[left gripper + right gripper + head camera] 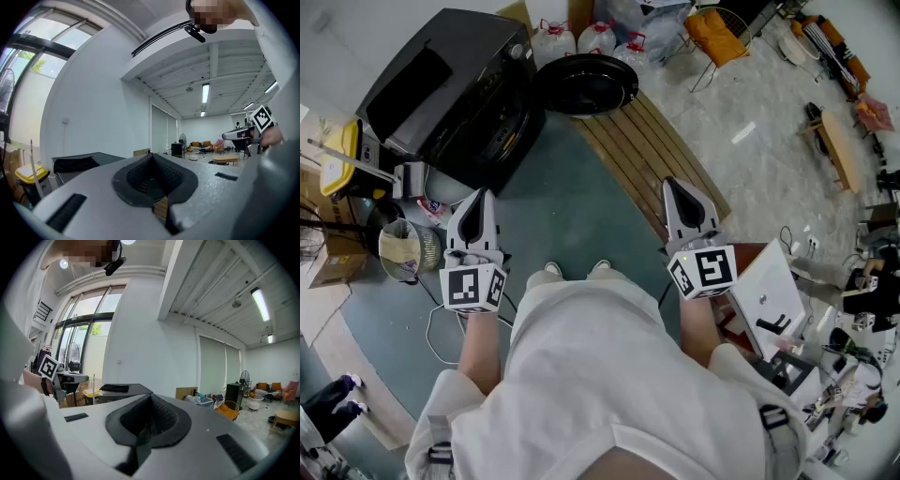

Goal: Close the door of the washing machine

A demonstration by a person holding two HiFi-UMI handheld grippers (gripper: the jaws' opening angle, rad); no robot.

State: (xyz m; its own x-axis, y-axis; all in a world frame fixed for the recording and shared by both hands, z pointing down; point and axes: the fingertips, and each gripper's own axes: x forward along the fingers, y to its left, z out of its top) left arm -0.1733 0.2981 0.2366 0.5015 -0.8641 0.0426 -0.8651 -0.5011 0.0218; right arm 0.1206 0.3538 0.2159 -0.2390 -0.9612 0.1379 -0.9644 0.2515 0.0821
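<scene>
We're standing well back from the washing machine (455,89), door (586,84) swung wide open beside it; left hand-held gripper (479,199) and right hand-held gripper (678,187) both pinched closed, empty, held level, probably for pushing

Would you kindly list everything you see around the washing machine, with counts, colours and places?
washing machine: one, black, upper left.
door: one, black, round, open, right of the machine.
slatted board: one, brown wood, on the floor below the door.
jugs: at least three, clear with red caps, behind the door.
chair: one, orange, top centre.
bin: one, yellow, left edge.
left gripper: one, grey, shut, empty.
right gripper: one, grey, shut, empty.
</scene>
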